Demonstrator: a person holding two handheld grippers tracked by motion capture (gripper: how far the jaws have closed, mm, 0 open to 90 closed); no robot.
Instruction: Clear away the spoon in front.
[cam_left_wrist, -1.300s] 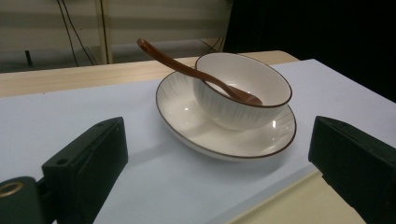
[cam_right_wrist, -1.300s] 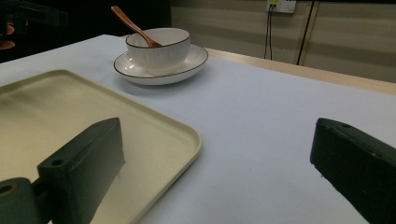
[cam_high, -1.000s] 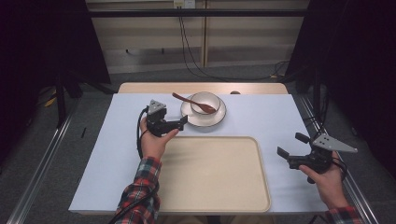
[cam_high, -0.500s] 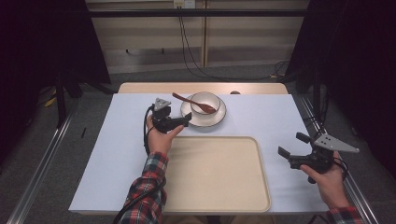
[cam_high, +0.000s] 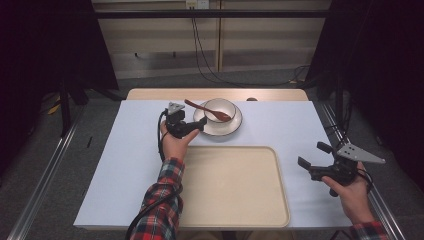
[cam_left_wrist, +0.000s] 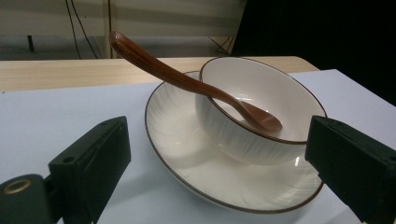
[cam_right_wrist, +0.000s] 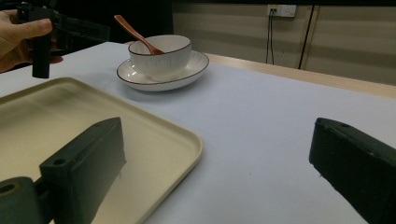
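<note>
left gripper, jaws spread wide, now at the near-left rim of the saucer; over the last second it has travelled forward and rightward from a spot well left of the dish. in the left gripper view the jaws frame the saucer, the bowl standing on it, and the brown spoon resting in the bowl with its handle leaning out over the rim toward the left. nothing is gripped yet. right gripper, also open and empty, has not moved from beside the tray's right edge. judgement: the approach is nearly complete; a grasp of the saucer rim or spoon handle appears next.
</note>
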